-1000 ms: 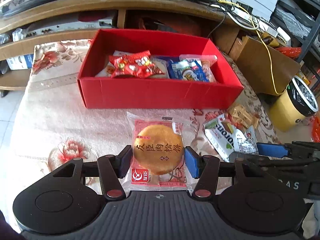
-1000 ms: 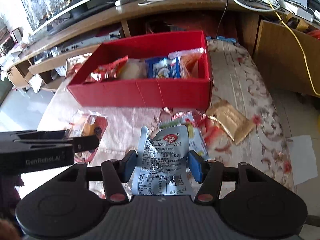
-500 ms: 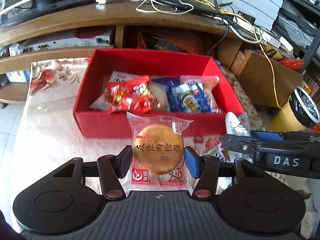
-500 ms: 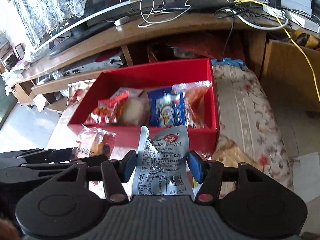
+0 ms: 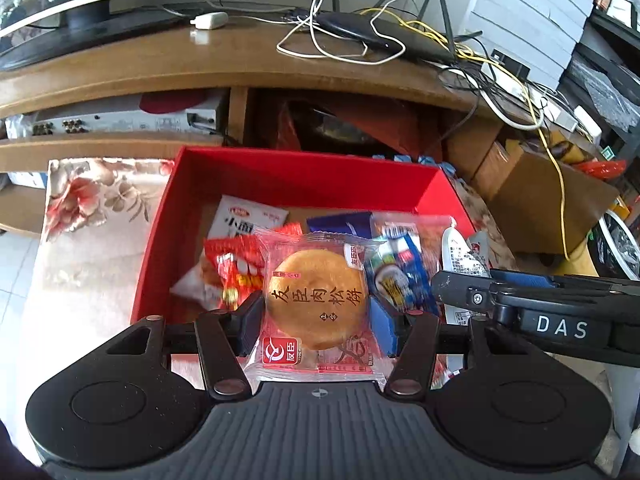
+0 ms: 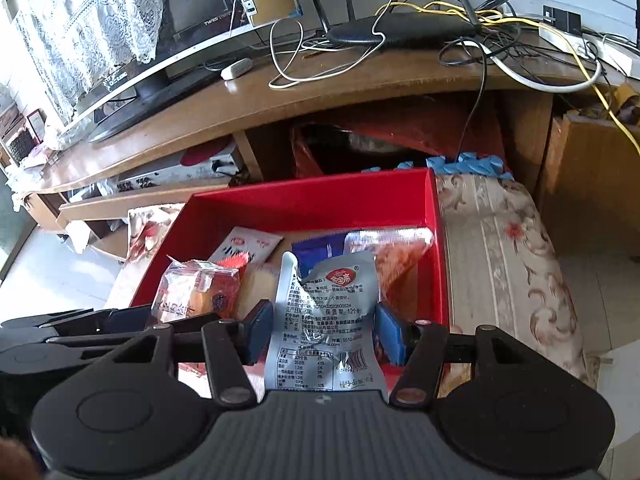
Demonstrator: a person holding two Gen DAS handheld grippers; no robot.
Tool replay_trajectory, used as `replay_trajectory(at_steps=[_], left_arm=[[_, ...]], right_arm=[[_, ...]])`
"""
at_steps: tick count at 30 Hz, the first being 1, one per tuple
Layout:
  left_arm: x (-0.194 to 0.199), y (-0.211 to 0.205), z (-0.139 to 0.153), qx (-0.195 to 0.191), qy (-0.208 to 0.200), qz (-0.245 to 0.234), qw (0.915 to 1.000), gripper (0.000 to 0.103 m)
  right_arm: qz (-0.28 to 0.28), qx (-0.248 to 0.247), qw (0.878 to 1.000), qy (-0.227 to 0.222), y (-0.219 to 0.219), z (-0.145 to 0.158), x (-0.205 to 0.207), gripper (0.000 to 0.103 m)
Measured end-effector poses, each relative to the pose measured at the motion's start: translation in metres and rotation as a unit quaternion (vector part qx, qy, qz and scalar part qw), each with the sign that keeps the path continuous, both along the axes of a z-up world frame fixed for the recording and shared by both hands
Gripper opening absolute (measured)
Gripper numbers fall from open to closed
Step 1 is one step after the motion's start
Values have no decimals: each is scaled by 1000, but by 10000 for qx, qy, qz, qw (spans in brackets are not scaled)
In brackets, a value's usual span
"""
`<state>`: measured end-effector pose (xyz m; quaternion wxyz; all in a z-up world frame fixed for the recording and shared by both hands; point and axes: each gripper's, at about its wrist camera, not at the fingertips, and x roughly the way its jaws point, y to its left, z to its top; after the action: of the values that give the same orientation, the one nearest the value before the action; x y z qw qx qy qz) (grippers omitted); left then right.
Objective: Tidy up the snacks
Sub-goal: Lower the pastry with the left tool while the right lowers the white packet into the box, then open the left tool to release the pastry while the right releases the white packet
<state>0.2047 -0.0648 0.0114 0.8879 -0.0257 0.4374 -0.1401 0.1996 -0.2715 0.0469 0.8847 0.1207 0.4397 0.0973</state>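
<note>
My left gripper (image 5: 316,322) is shut on a round pastry in a clear pink wrapper (image 5: 318,300) and holds it over the front of the red box (image 5: 304,172). My right gripper (image 6: 322,334) is shut on a silver snack pouch (image 6: 324,320) and holds it over the same red box (image 6: 312,204), just right of the left gripper (image 6: 80,328). The pouch also shows in the left wrist view (image 5: 460,256). Inside the box lie a red packet (image 5: 232,264), a white packet (image 5: 248,216) and a blue packet (image 5: 396,268).
The box stands on a floral cloth (image 6: 500,256). Behind it is a wooden TV stand (image 5: 200,60) with cables and a router (image 6: 400,28). A cardboard box (image 5: 540,200) and a bin (image 5: 616,248) are to the right.
Both grippers have risen and moved forward with their snacks, from above the cloth in front of the box to over the box's inside.
</note>
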Motion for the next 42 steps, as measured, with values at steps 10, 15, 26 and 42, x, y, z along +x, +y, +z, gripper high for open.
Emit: replay_trajectory(at_steps=[10, 15, 26, 42], left_arm=[[27, -5, -5, 116, -54, 62, 9999, 62], [37, -4, -10, 122, -23, 124, 9998, 62], [49, -4, -21, 227, 21, 212, 9995, 62], [48, -2, -21, 305, -39, 275, 9991, 73]], right_arm=[[-38, 8, 10000, 26, -1, -9, 29, 53], [-19, 29, 10000, 55, 1, -15, 41, 53], [-14, 12, 9999, 122, 3, -30, 54, 54], [-75, -98, 9999, 110, 1, -31, 56, 61]])
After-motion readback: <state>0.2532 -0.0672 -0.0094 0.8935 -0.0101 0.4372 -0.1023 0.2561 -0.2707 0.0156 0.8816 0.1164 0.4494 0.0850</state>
